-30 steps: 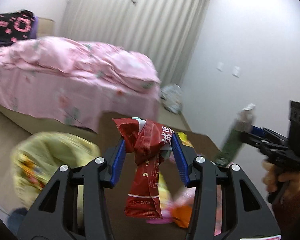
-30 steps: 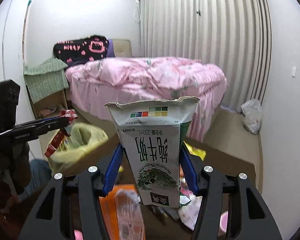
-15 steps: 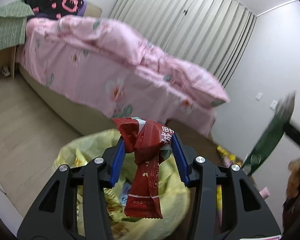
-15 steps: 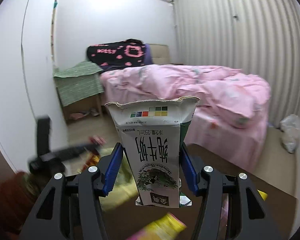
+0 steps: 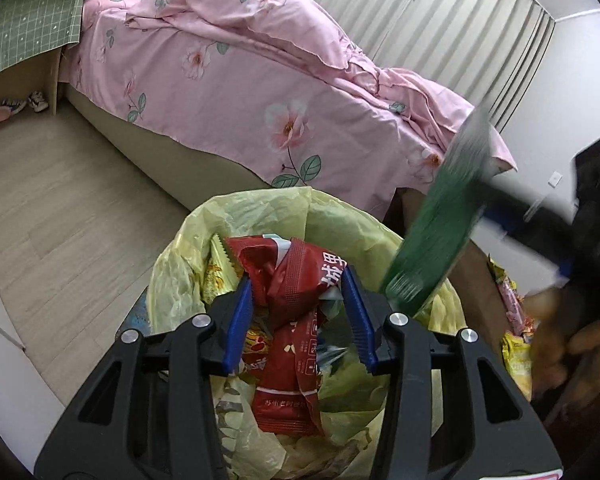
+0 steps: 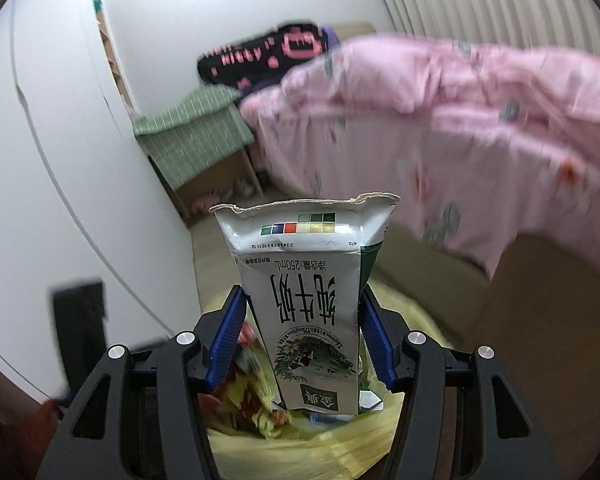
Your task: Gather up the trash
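Observation:
My left gripper (image 5: pixel 298 310) is shut on a red snack wrapper (image 5: pixel 290 336), which hangs over the open mouth of a yellow trash bag (image 5: pixel 256 220) holding several wrappers. My right gripper (image 6: pixel 300 336) is shut on a white and green milk carton (image 6: pixel 308 296), held above the same yellow bag (image 6: pixel 296 452). In the left wrist view the carton (image 5: pixel 440 228) shows blurred at the right, tilted over the bag's rim.
A bed with a pink floral cover (image 5: pixel 260 80) stands behind the bag. A green-checked cloth covers a box (image 5: pixel 24 36) at the left. Wrappers (image 5: pixel 516 344) lie on a brown table at the right. Wood floor (image 5: pixel 60 200) lies to the left.
Both grippers have swung left from the table to over the yellow trash bag. Each still holds its item. The milk carton has come close to the bag's rim.

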### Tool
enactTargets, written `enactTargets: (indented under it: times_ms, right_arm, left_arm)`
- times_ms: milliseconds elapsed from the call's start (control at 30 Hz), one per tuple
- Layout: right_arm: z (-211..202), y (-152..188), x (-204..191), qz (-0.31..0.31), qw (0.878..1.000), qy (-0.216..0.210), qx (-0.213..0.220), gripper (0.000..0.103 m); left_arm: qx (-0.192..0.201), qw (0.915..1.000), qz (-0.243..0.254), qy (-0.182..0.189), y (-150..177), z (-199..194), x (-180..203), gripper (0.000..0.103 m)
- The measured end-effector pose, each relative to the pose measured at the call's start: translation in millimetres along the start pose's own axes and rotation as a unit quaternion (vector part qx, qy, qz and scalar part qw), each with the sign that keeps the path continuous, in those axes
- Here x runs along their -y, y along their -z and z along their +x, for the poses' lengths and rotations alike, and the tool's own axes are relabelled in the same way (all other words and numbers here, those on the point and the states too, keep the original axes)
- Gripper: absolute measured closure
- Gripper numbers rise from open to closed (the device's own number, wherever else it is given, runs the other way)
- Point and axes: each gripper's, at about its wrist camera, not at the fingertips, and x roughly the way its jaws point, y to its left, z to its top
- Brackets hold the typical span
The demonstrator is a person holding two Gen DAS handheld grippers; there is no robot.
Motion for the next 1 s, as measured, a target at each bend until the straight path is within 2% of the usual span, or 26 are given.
enactTargets:
  times_ms: [133,267,300,400,600,700,867,1000]
  right_arm:
    - [18,21,6,0.009,0.998,0.007,-0.057,0.050]
    - [18,29,8,0.017,0.996,0.006,-0.083,0.049]
    - [16,29,8,0.018,0.996,0.009,-0.086,0.048]
    - [11,29,5,0.003,0.996,0.034,-0.085,0.045]
    - [-32,24,-3,-0.026,0.997,0.049,-0.057,0.044]
    - [-62,30,-2,-0.039,0.995,0.073,-0.052,0.044]
    - [-123,55,8,-0.059,0.987,0.142,-0.040,0.044]
    - [-174,78,28,-0.035,0.980,0.195,-0.023,0.044]
  left_arm:
    - [-0.003,0.9996,-0.025,0.016,-3,-2,-6,0.061]
    - [-0.015,0.9967,-0.055,0.058,-8,-7,-7,0.059]
    - [-0.016,0.9949,-0.069,0.072,-10,-11,-8,0.054]
    - [-0.003,0.9933,-0.082,0.081,-18,-23,-6,0.041]
    - [0.027,0.9978,-0.035,0.050,-28,-47,21,0.036]
    - [0.037,0.9981,-0.014,0.046,-27,-57,37,0.033]
    - [0.023,0.9973,0.010,0.069,-19,-58,68,0.030]
    - [0.001,0.9941,0.047,0.098,-8,-51,106,0.030]
